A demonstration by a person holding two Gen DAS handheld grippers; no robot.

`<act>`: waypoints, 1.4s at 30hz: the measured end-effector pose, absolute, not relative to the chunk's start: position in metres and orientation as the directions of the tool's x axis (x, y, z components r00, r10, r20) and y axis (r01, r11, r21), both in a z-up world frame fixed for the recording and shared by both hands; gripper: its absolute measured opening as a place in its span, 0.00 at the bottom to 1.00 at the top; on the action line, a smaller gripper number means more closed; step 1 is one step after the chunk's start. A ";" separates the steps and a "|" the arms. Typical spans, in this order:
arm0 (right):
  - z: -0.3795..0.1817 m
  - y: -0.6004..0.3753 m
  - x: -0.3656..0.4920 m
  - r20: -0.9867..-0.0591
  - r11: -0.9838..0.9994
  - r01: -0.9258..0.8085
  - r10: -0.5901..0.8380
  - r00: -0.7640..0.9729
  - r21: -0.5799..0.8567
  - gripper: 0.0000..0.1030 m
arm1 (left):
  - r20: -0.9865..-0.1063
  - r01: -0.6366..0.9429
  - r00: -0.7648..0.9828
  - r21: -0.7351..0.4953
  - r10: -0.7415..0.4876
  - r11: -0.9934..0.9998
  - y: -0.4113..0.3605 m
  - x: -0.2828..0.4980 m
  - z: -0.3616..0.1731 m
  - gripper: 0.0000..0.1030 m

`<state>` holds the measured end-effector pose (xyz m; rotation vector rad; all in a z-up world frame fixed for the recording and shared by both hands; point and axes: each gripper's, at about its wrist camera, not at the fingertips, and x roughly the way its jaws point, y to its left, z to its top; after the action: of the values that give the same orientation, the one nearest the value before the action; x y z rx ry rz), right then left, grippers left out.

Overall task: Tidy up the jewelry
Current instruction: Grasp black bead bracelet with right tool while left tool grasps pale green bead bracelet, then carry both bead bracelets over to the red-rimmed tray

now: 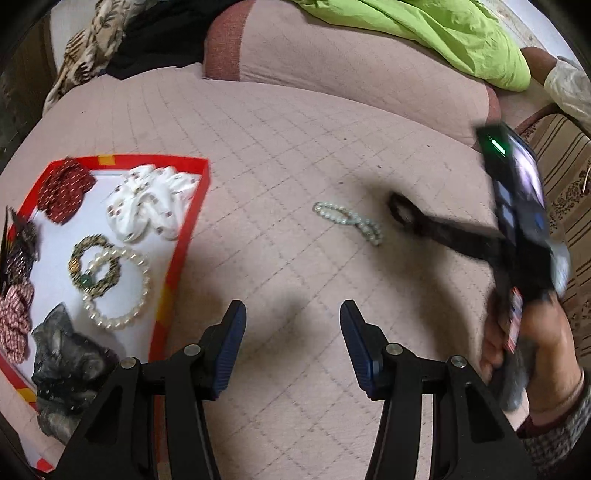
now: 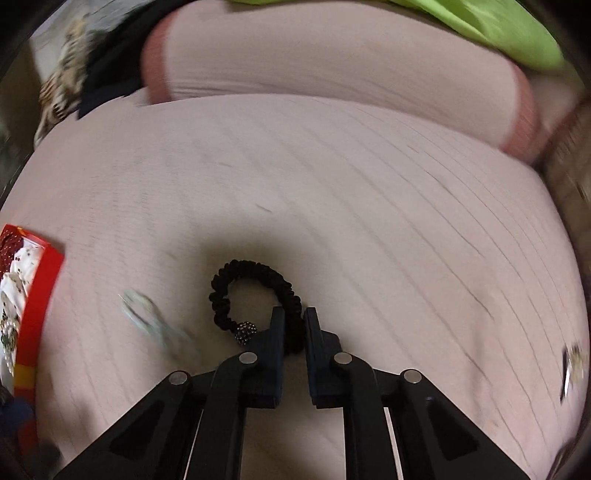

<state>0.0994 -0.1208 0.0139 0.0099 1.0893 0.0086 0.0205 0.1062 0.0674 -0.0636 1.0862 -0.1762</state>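
A red-rimmed tray (image 1: 190,218) lies at the left on the pink quilted bed; it holds scrunchies, a white pearl bracelet (image 1: 122,288) and a gold beaded bracelet (image 1: 94,266). A pale green bead bracelet (image 1: 347,219) lies loose on the bed, blurred in the right wrist view (image 2: 151,321). My left gripper (image 1: 291,314) is open and empty above the bed, near the tray's right rim. My right gripper (image 2: 294,317) is shut on a black scrunchie (image 2: 251,291) with a sparkly bead and holds it above the bed; it shows blurred in the left wrist view (image 1: 402,214).
A pink bolster (image 1: 351,70) and a lime green cloth (image 1: 436,33) lie at the back of the bed. Patterned and black fabrics (image 1: 110,40) are piled at the back left. A small shiny object (image 2: 572,365) lies at the far right. The tray's rim (image 2: 37,302) shows at left.
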 end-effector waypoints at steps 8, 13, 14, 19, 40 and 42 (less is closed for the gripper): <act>0.015 -0.176 0.029 -0.893 0.993 0.039 0.080 0.442 0.108 0.11 | -0.881 0.139 0.434 -0.141 -0.188 0.980 0.067 0.069 0.049 0.50; 0.012 -0.172 0.012 -0.877 0.991 0.021 0.105 0.469 0.130 0.11 | -0.881 0.139 0.420 -0.176 -0.219 0.975 0.047 0.097 0.036 0.50; 0.012 -0.170 0.010 -0.874 0.991 0.019 0.105 0.475 0.130 0.12 | -0.882 0.141 0.415 -0.182 -0.226 0.973 0.043 0.100 0.034 0.50; 0.009 -0.165 0.014 -0.860 0.990 0.029 0.107 0.500 0.139 0.16 | -0.890 0.140 0.408 -0.159 -0.203 0.977 0.029 0.114 0.022 0.50; 0.045 -0.150 -0.021 -0.774 0.975 0.022 0.161 0.612 0.221 0.09 | -0.831 0.205 0.465 -0.235 -0.305 0.950 0.067 0.046 0.084 0.05; 0.053 -0.148 -0.031 -0.761 0.973 0.018 0.169 0.626 0.231 0.09 | -0.818 0.217 0.477 -0.243 -0.320 0.945 0.071 0.033 0.095 0.05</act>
<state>-0.0308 -0.1478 0.0533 0.2252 0.8925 0.0878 0.0327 0.0711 0.0950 -0.1104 1.0222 -0.3288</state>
